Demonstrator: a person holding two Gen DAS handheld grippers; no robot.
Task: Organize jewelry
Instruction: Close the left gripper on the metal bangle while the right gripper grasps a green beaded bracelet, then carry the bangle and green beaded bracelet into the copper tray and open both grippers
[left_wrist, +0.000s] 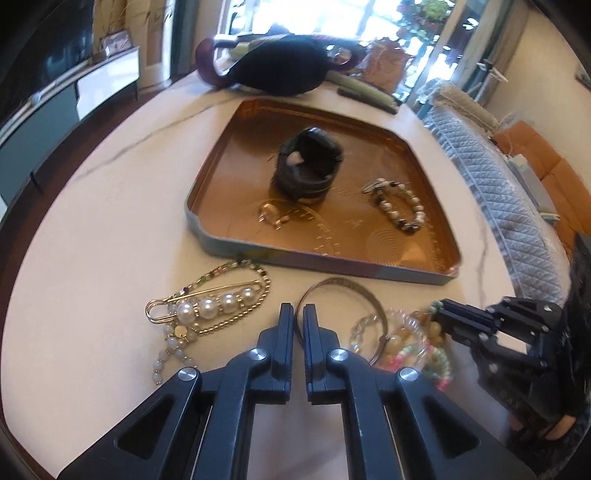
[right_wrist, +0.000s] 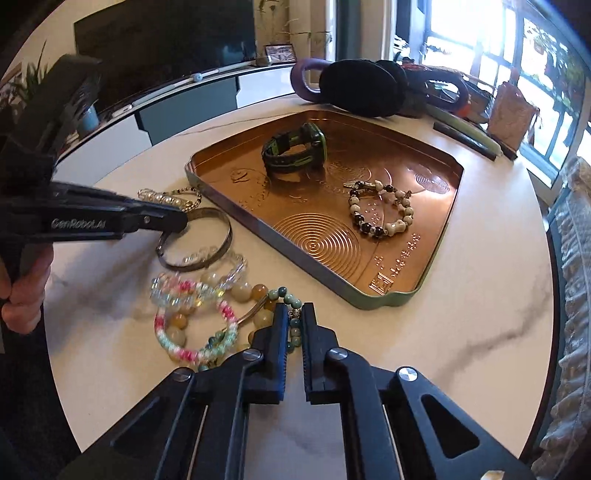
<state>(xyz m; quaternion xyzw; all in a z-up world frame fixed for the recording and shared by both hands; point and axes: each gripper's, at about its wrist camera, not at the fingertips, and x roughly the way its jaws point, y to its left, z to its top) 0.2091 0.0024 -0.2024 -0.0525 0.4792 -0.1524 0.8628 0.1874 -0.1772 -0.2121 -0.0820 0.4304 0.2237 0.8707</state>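
Note:
A copper tray holds a black-green watch, a black-and-white bead bracelet and a small clear ring. My left gripper is shut on the rim of a silver bangle on the table. My right gripper is shut on a green bead bracelet at the edge of a pile of bead bracelets.
A pearl pin with gold chains and a grey bead strand lies left of the bangle. Black earmuffs, purple rings and a pencil lie behind the tray. The round marble table edge curves close on all sides.

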